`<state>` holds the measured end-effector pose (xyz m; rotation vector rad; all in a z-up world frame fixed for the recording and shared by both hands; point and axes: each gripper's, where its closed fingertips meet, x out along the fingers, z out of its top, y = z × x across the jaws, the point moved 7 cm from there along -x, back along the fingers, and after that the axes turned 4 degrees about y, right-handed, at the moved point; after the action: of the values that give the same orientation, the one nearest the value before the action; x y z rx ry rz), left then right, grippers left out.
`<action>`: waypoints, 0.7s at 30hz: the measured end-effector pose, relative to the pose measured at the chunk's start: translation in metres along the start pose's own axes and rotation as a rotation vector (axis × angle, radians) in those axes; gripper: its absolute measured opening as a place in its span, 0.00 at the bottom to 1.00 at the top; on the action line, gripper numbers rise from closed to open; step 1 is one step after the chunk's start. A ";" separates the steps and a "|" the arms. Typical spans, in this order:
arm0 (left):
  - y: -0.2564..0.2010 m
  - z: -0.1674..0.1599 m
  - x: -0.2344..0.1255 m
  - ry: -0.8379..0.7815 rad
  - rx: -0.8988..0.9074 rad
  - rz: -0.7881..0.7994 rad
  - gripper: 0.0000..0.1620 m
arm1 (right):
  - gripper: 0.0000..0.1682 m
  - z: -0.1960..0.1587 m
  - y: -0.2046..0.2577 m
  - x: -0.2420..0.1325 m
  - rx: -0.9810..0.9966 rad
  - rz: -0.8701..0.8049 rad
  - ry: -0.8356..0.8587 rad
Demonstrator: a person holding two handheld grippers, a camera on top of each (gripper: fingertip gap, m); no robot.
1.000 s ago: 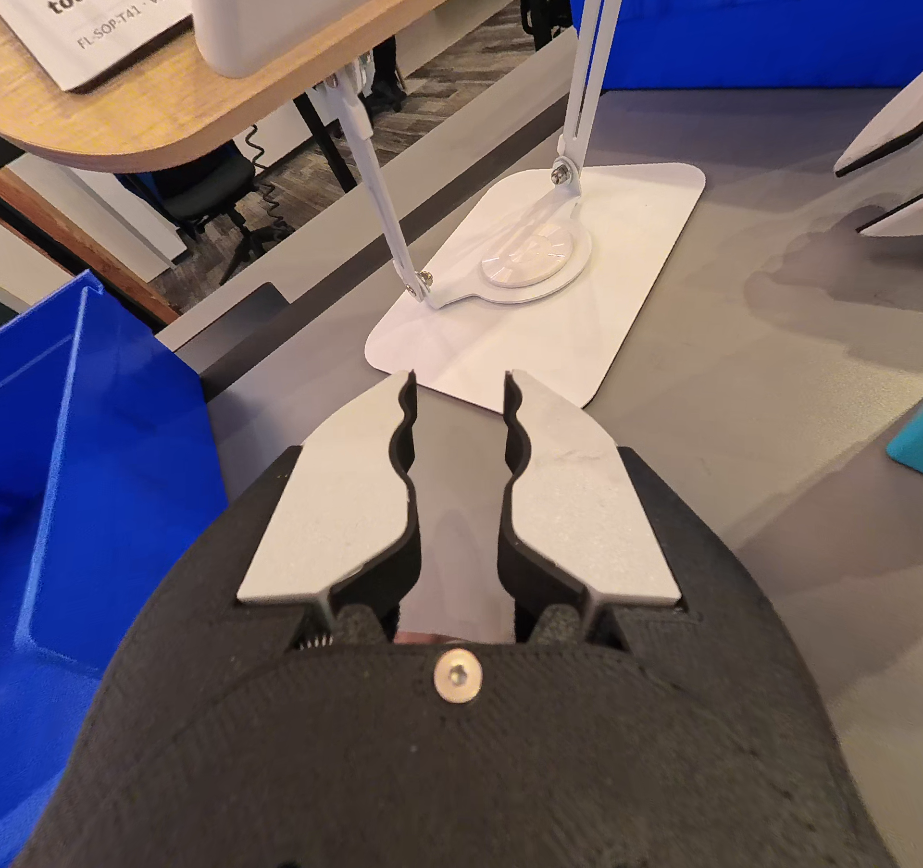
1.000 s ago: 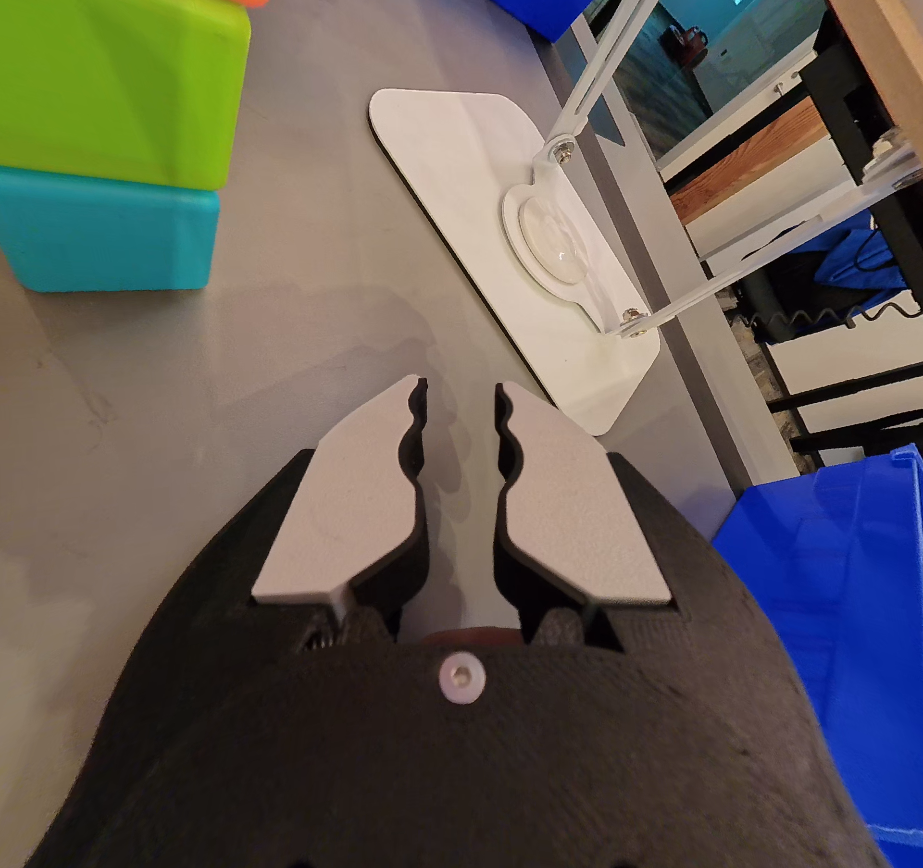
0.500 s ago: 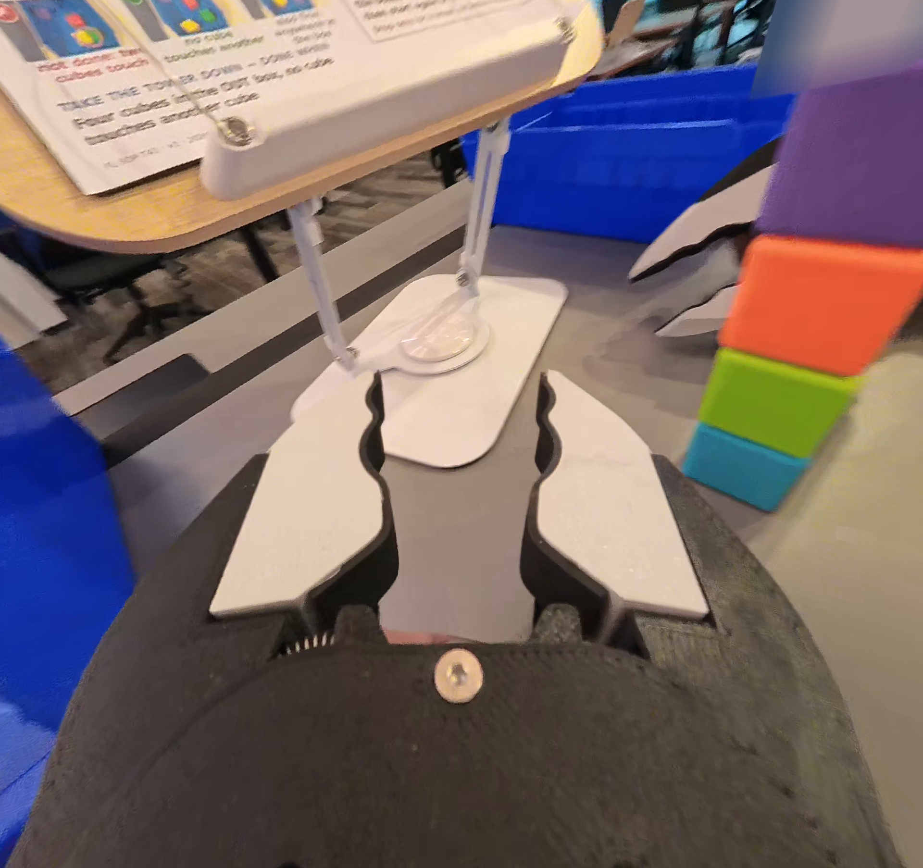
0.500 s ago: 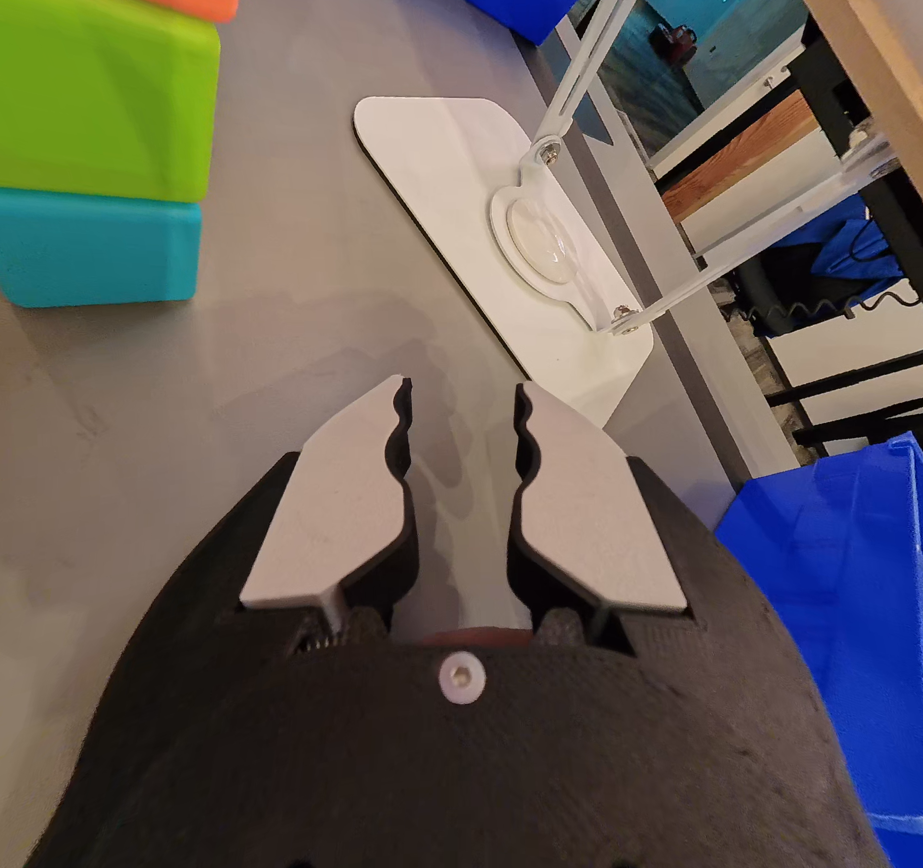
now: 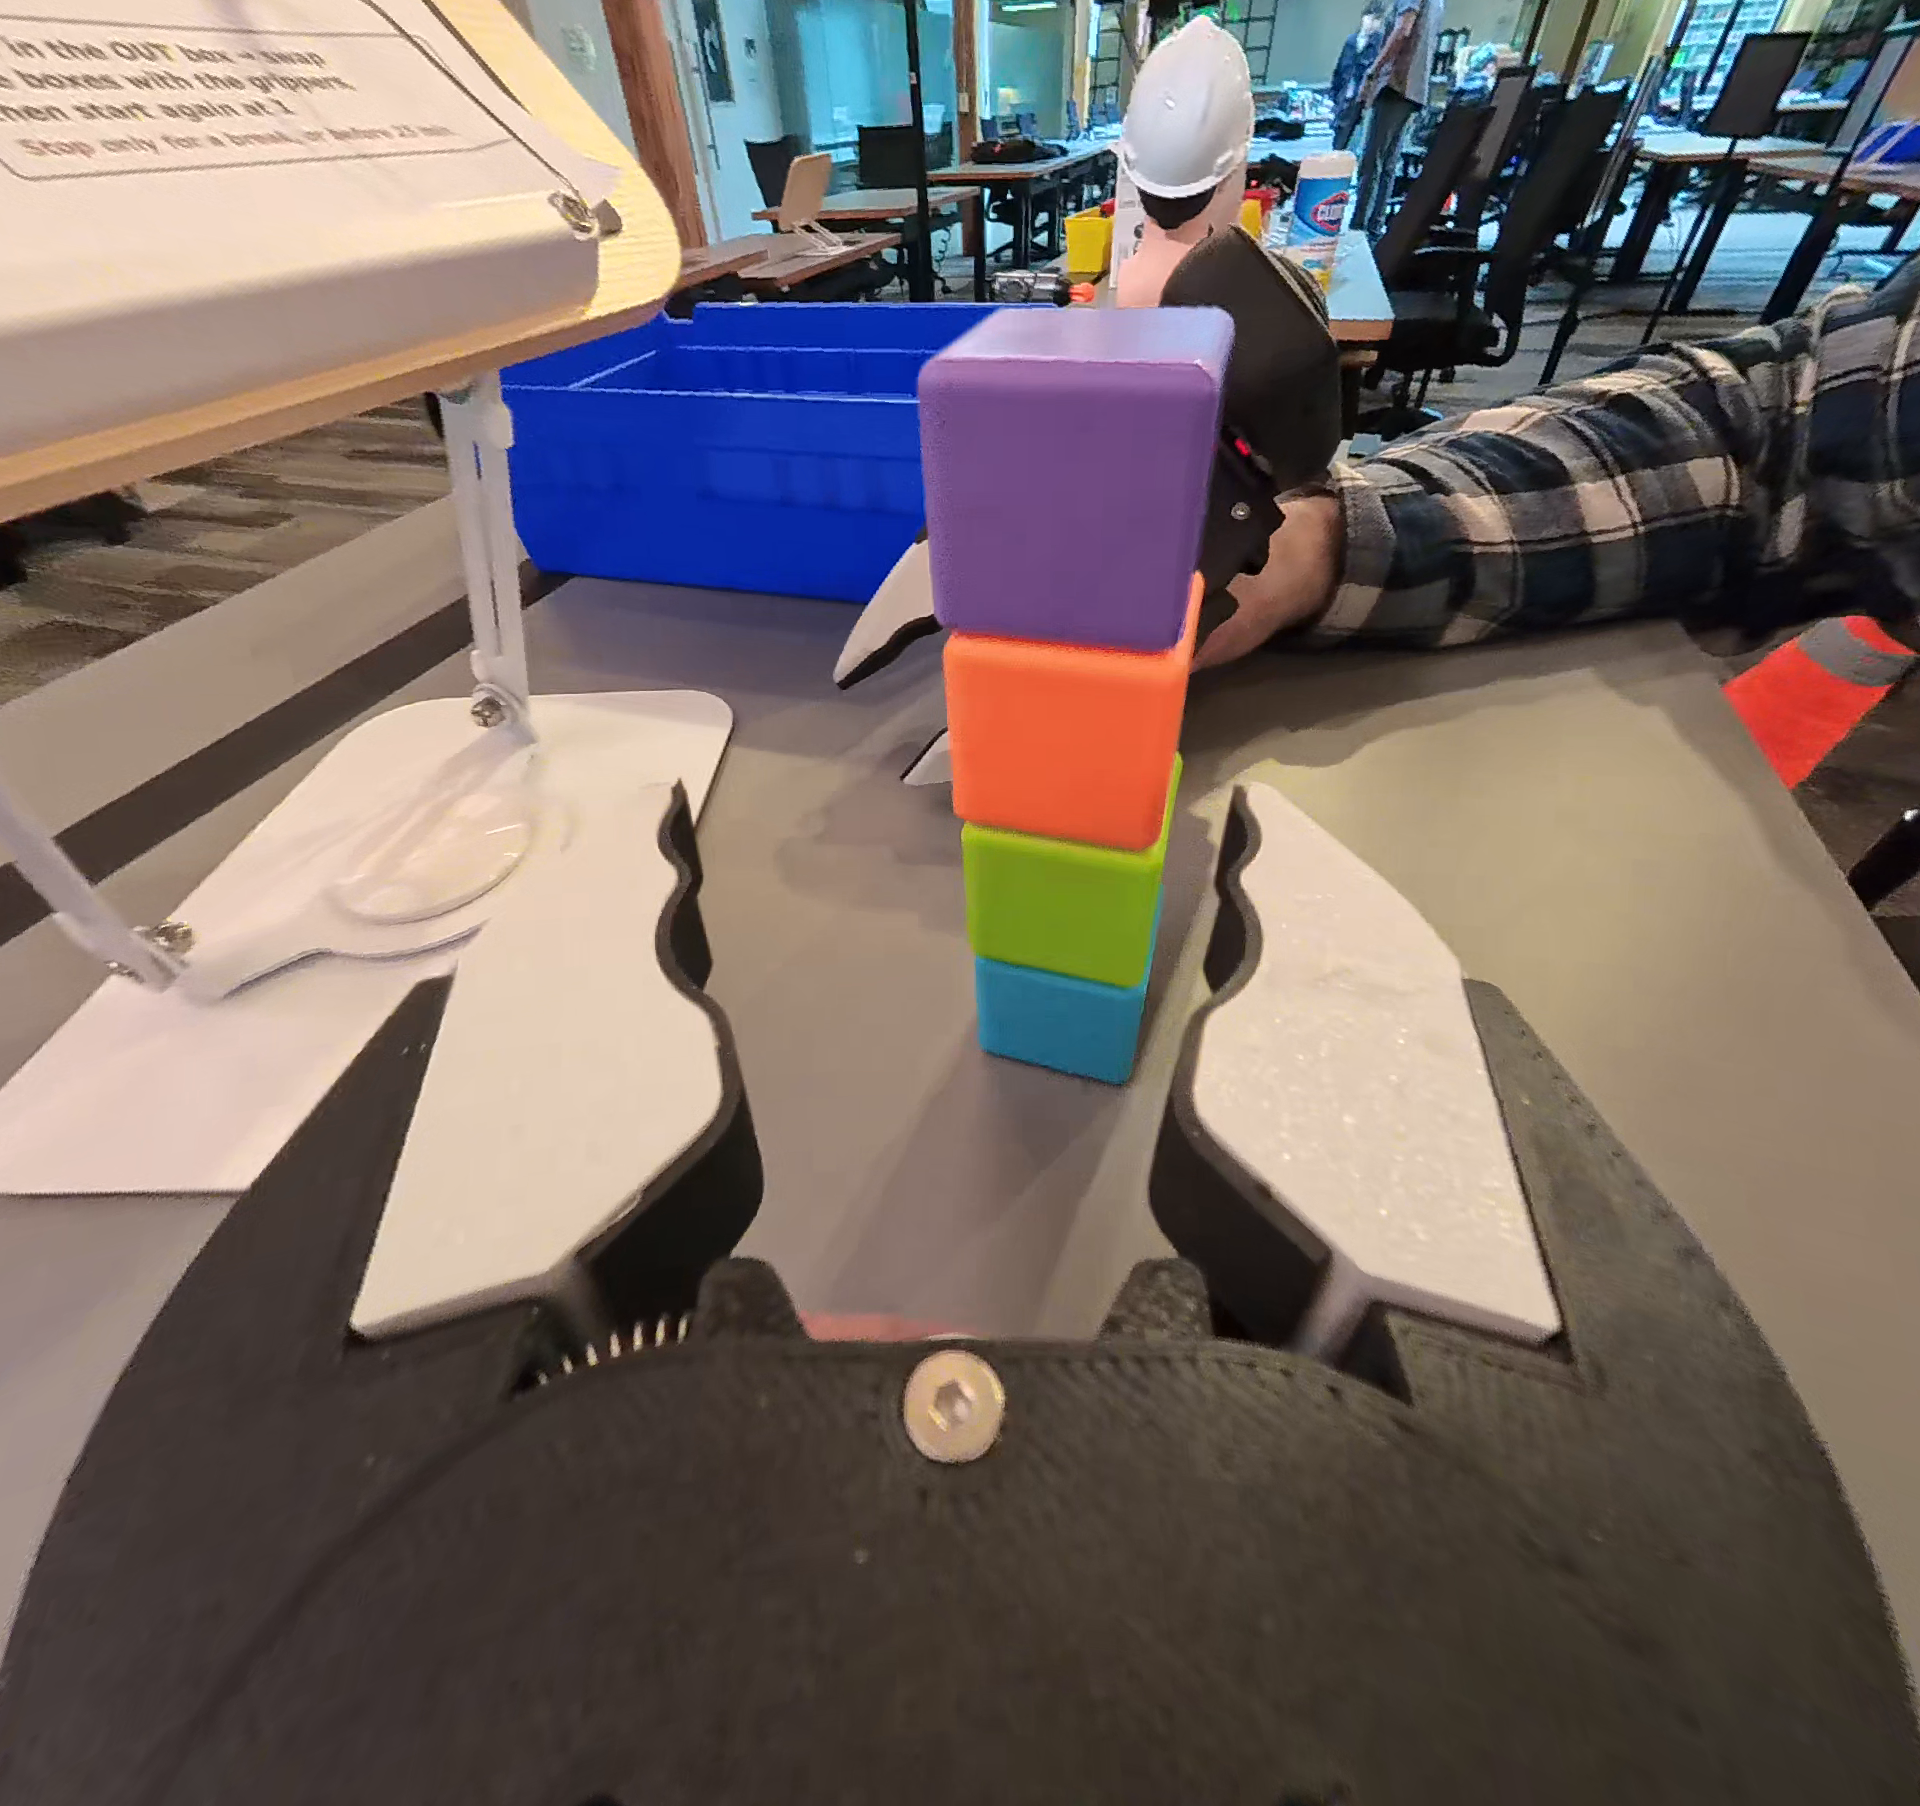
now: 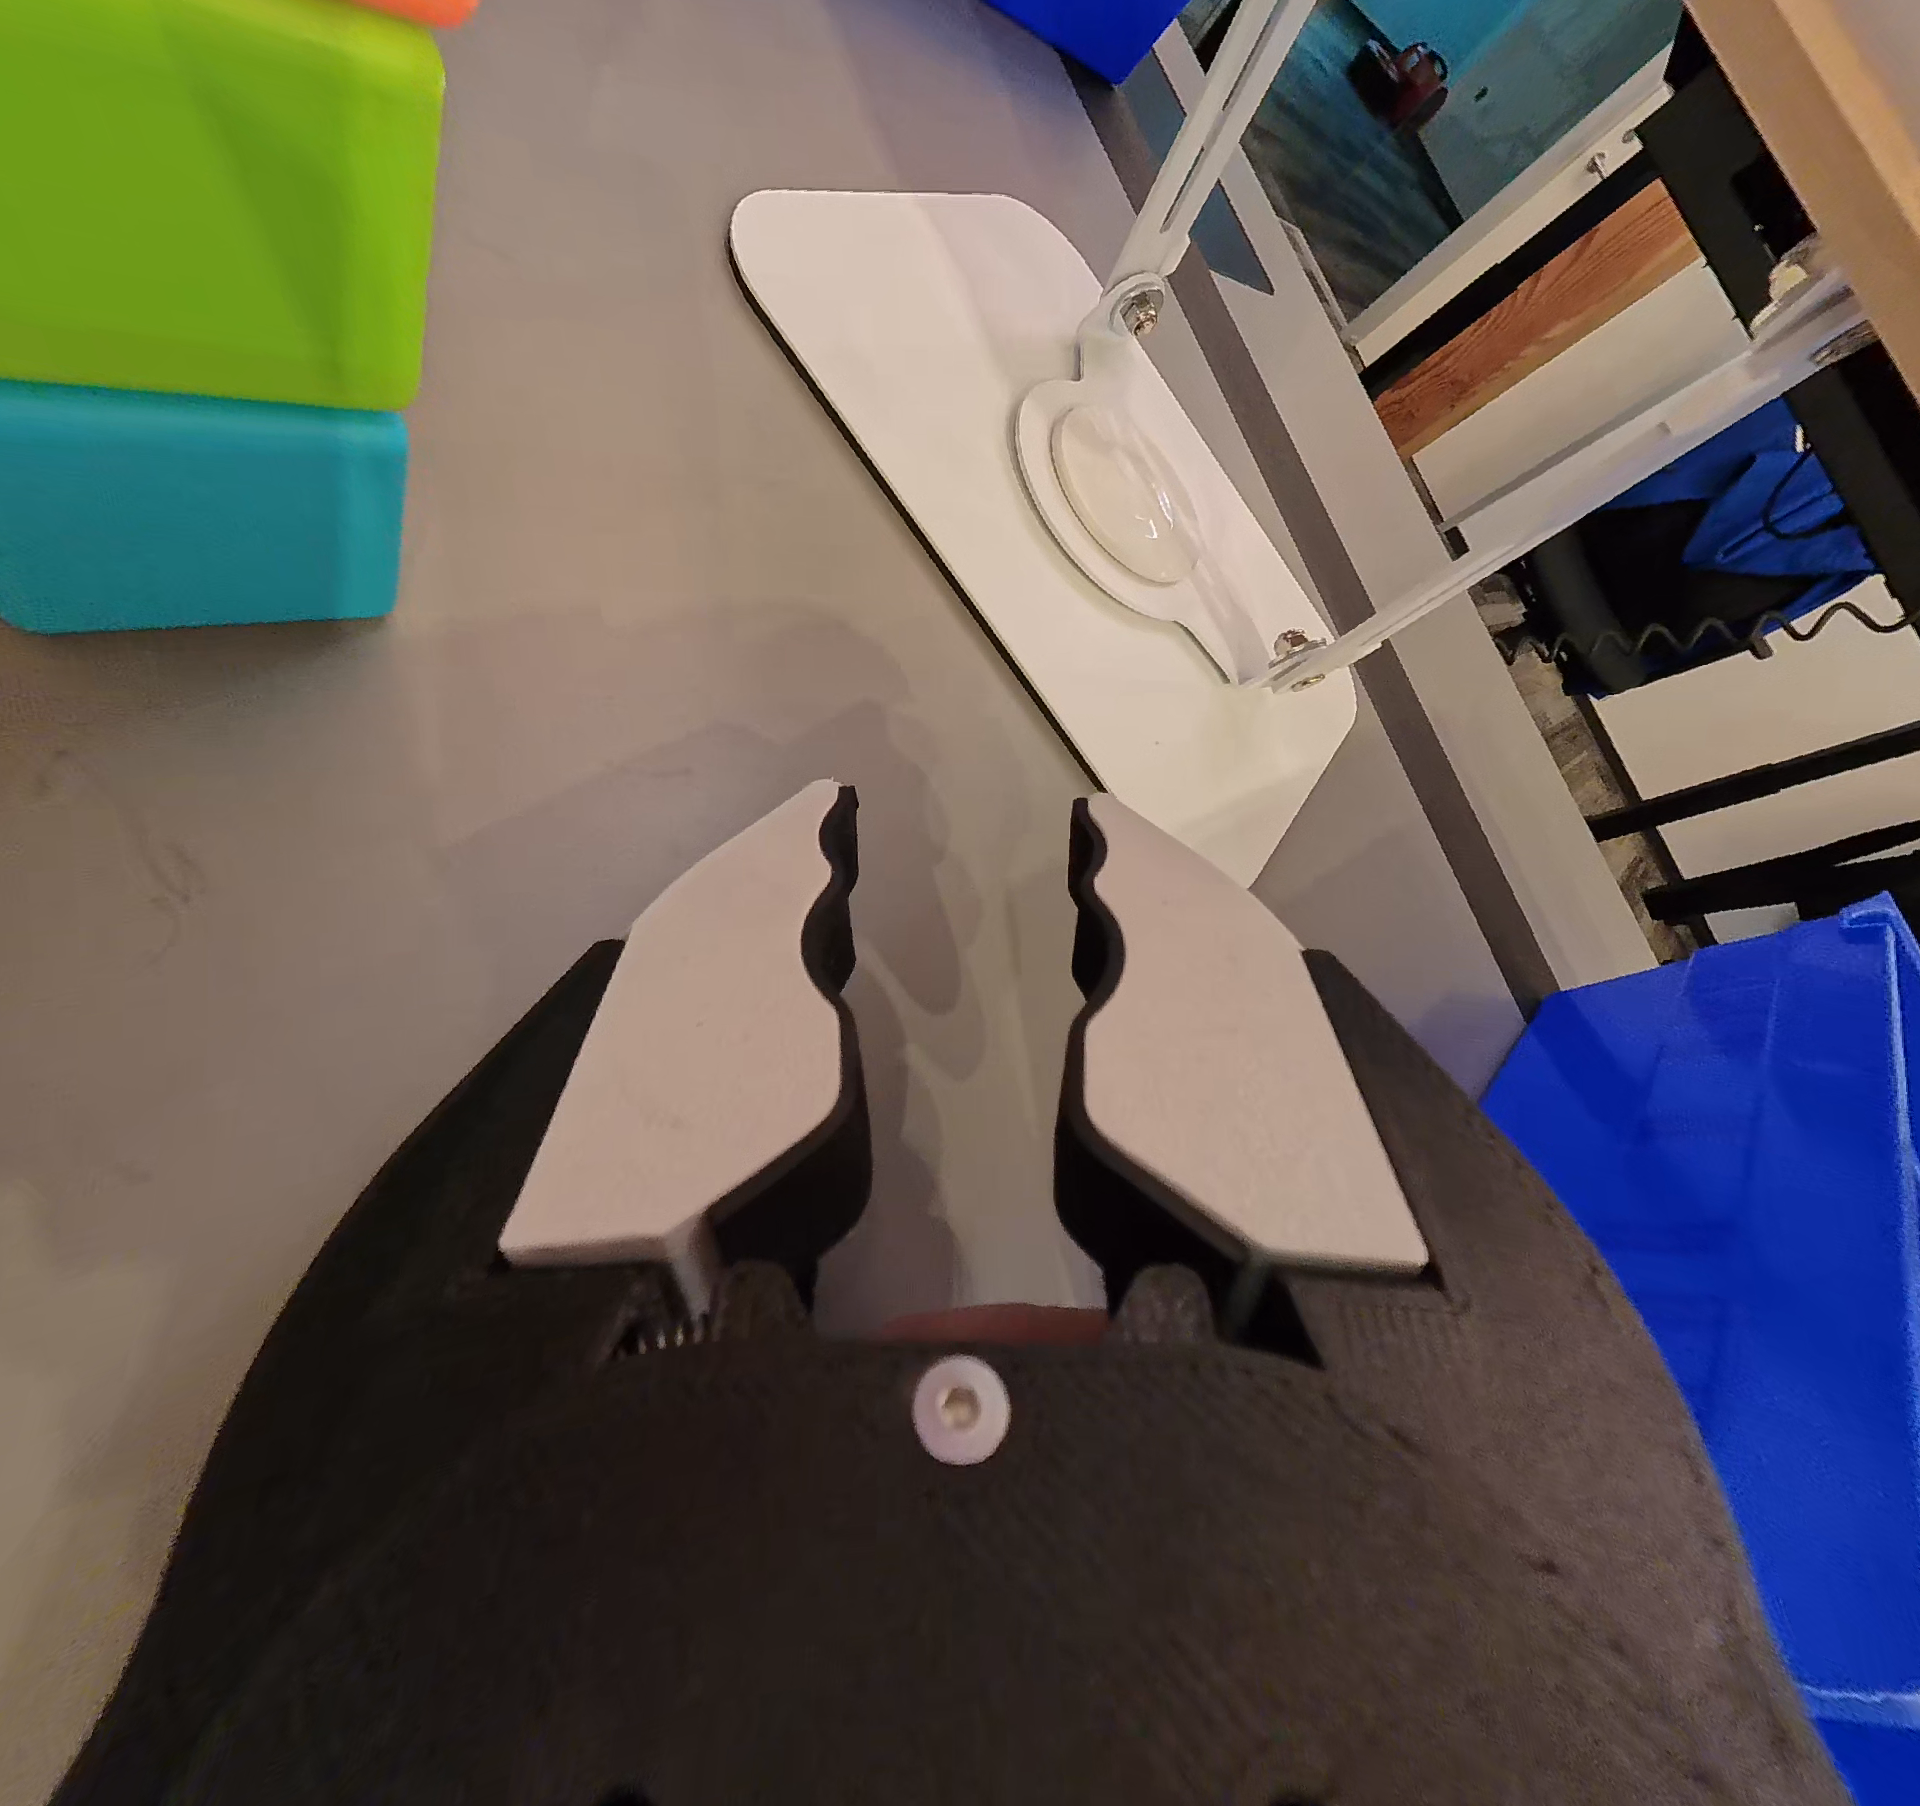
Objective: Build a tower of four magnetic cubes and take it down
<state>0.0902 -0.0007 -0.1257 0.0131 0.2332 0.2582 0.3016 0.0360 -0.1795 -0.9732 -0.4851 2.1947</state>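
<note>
Tower (image 5: 1065, 686) is complete and standing on the grey table (image 5: 1558, 925): teal cube (image 5: 1058, 1021) at the bottom, then green cube (image 5: 1062, 899), orange cube (image 5: 1065, 738), purple cube (image 5: 1070, 473) on top, all roughly in line, upright. So I judge the build half done and teardown next. My left gripper (image 5: 951, 837) is spread wide, empty, facing the tower with the lower cubes framed between its tips, not touching. My right gripper (image 6: 961, 811) sits behind the tower, partly parted, holding nothing, pointed toward the white stand base (image 6: 935, 354); its view catches only the teal, green and orange cubes at the left edge. Cubes look like hard, smooth plastic, probably light, rigid, a bit slick. The magnets will likely resist a straight pull, so I'd grip the purple one on two opposite flat sides at mid-height and tilt or slide it off. Risk as I see it: the orange cube comes up with it, or the stack tips. Blue bin (image 5: 727, 468) sits beyond.
</note>
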 end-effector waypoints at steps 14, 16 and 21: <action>-0.015 0.004 0.028 -0.052 -0.060 -0.085 0.46 | 0.22 0.000 0.000 0.000 -0.003 0.002 0.001; -0.014 0.005 0.029 -0.066 -0.088 -0.090 0.43 | 0.22 0.000 0.000 0.000 -0.003 0.001 0.001; -0.016 0.005 0.032 -0.072 -0.075 -0.102 0.30 | 0.25 0.003 -0.002 -0.003 0.023 0.007 -0.032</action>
<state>0.1249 -0.0076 -0.1283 -0.0638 0.1515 0.1641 0.3009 0.0351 -0.1751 -0.9305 -0.4710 2.2205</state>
